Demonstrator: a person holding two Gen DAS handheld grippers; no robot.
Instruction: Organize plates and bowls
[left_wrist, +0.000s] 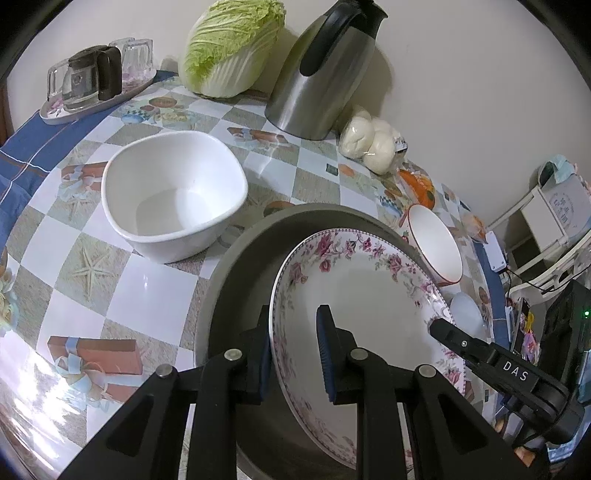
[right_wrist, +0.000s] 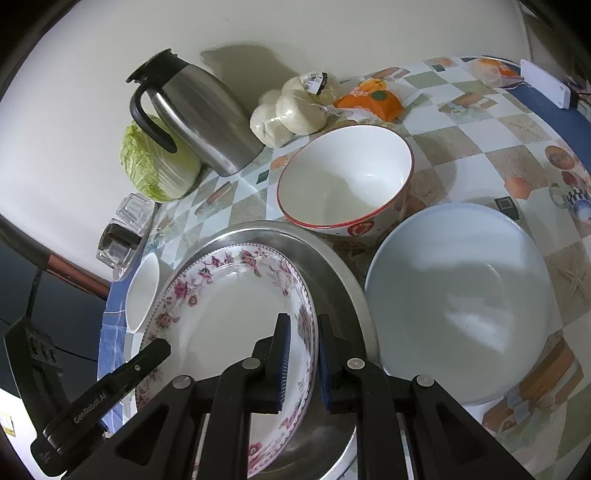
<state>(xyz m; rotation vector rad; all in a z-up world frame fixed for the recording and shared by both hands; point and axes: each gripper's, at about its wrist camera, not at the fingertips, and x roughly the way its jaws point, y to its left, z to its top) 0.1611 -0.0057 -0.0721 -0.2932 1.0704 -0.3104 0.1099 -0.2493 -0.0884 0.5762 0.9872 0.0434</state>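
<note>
Checked oilcloth with gift-box and starfish prints covers the table (left_wrist: 122, 284). On it sits a metal tray (left_wrist: 236, 266), with a floral plate (left_wrist: 369, 295) tilted above it. Left gripper (left_wrist: 295, 354) clamps the plate's one rim; right gripper (right_wrist: 301, 360) clamps the opposite rim. Nearby stand a white square bowl (left_wrist: 173, 195), a red-rimmed bowl (right_wrist: 343, 181) and a pale blue bowl (right_wrist: 461, 295). Against the wall: steel jug (right_wrist: 207, 118), cabbage (left_wrist: 232, 48), bagged buns (right_wrist: 291, 107).
</note>
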